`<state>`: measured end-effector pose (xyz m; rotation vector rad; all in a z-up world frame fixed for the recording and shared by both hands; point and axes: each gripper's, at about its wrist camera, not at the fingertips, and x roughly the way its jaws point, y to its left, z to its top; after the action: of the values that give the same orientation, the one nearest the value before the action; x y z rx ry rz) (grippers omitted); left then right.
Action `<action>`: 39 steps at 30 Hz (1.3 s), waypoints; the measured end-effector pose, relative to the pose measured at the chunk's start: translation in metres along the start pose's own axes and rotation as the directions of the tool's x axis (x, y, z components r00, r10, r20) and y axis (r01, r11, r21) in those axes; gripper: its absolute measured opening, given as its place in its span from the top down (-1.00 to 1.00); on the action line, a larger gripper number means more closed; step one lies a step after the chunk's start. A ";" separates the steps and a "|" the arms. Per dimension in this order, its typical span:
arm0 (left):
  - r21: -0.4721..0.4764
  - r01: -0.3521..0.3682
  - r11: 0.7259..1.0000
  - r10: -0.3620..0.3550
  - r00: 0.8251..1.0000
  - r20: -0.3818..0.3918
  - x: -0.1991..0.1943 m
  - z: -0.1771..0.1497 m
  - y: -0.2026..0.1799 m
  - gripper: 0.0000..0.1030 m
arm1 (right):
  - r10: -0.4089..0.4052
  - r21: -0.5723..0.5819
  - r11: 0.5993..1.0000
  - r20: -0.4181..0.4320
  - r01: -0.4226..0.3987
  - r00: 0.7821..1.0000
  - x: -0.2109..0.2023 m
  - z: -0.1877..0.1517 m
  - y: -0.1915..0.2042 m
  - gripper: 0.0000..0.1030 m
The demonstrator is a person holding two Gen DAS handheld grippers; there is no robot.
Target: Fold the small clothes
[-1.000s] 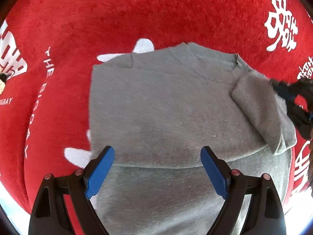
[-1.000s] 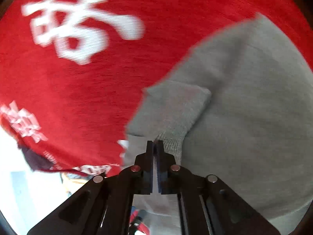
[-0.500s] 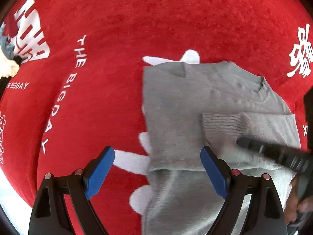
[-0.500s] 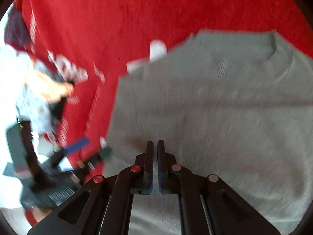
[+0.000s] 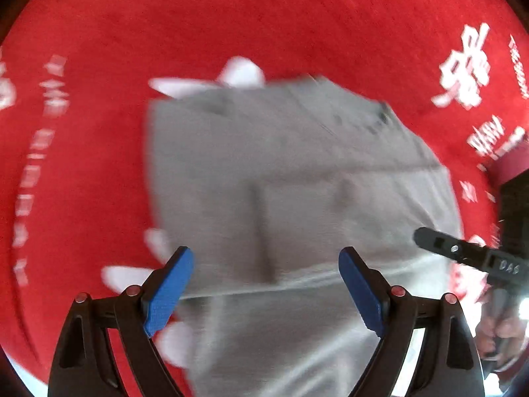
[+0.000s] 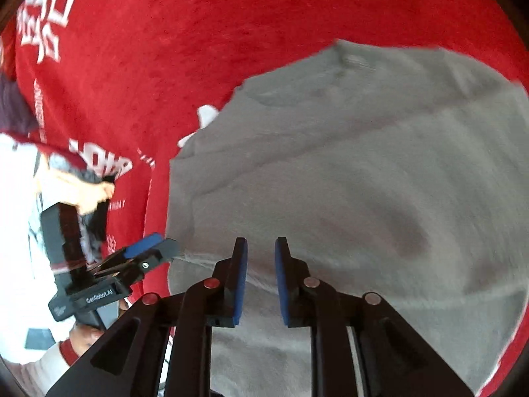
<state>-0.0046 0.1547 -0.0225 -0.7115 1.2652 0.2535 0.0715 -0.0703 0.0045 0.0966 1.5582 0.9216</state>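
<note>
Both grippers, jaws apart and gripping nothing, hover over a grey knit sweater [image 5: 297, 182] on red printed cloth [image 5: 231, 26]. Only the right wrist view shows the left gripper [image 6: 155, 246] from outside; the left gripper's own view [image 5: 266, 284] shows the right gripper [image 5: 426, 240].

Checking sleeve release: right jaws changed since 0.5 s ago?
Yes. The right gripper, shut then, now stands open over the grey sweater, holding nothing.

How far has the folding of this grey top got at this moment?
Done: both sides of the grey sweater look folded in, with a sleeve laid across its body on the red cloth.
In hand: nothing; the left gripper is wide open above the lower edge of the fold, and the right gripper is slightly open, with nothing between its pads.
Left: probably folding bottom to top.
</note>
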 end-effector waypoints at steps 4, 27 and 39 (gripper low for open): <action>-0.017 0.103 0.995 -0.104 0.992 -0.070 0.020 0.006 -0.005 -0.74 | 0.000 0.079 0.997 0.012 -0.001 1.000 -0.020 -0.021 -0.025 0.63; -0.044 0.226 0.973 -0.226 0.974 0.005 0.000 0.033 -0.021 0.84 | -0.016 0.518 0.841 0.310 -0.155 0.951 -0.108 -0.035 -0.172 0.60; -0.059 0.039 0.998 -0.042 0.998 -0.054 0.019 0.004 -0.001 0.74 | -0.156 0.403 0.912 0.168 0.077 0.973 -0.093 -0.034 -0.156 0.59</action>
<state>0.0048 0.1523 -0.0388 -0.7974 1.2986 0.2400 0.1324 -0.2436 -0.0169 0.3668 1.5265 0.4763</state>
